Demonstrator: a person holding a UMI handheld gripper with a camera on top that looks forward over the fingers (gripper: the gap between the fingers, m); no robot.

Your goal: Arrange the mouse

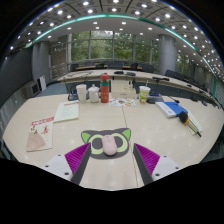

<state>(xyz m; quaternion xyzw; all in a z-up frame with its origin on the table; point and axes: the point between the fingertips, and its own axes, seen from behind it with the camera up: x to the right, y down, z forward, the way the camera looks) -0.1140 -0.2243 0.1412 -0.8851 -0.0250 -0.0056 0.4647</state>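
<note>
A small pink mouse [105, 144] lies on a cat-face mouse mat [121, 137] with black ears and green eyes, on the pale table [110, 172]. My gripper [111, 160] is open and empty. Its purple pads [75, 157] stand wide apart on either side. The mouse and mat sit just ahead of the fingertips, roughly midway between them, touching neither finger.
Beyond the mat stand a red bottle [104, 85], white cups [82, 92] and a green-rimmed cup [144, 94]. A blue book [170, 108] lies at the right, and papers [40, 132] lie at the left. Office desks fill the background.
</note>
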